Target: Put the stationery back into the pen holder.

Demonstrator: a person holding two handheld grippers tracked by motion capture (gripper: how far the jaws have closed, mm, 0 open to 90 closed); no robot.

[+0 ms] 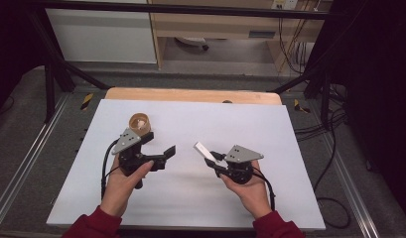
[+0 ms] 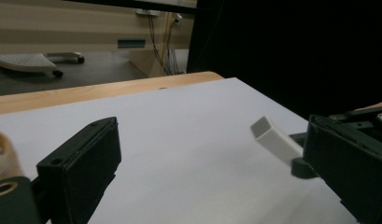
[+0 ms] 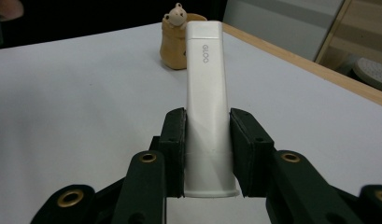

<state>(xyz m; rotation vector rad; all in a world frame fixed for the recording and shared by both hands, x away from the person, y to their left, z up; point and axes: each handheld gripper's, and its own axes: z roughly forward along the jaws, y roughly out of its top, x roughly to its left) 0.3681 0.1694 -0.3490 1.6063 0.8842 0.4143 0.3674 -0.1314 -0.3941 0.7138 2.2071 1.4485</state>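
- My right hand-held gripper (image 3: 207, 154) is closed on the white glue stick (image 3: 206, 107). Both black pads press on its flat sides near the wider base end, so most of the body stands free in front of the jaws.
- I judge that I hold it low at the base for a reason: the far end stays uncovered, so the other gripper can take it or pull a cap there.
- The glue stick is in the air above the white bench (image 1: 190, 193), not touching it. In the high view it (image 1: 204, 151) lies between the two grippers, near the middle of the sheet.
- Its long axis runs straight along the right gripper's jaws. In the high view the free end points up and to the left, toward the left hand-held gripper (image 1: 158, 141) and the cup behind it.
- In the right gripper view, the printed letters on the stick face up to the camera, so it is not rolled on its side.
- My left hand-held gripper (image 2: 212, 163) is open and holds nothing; its two jaws stand wide apart, and the free end of the stick (image 2: 275, 140) is seen just beside its right jaw, not yet between them.
- Farther out, a small tan cup with a little bear figure (image 3: 179, 44) stands upright on the bench, beyond the stick's tip and apart from it.
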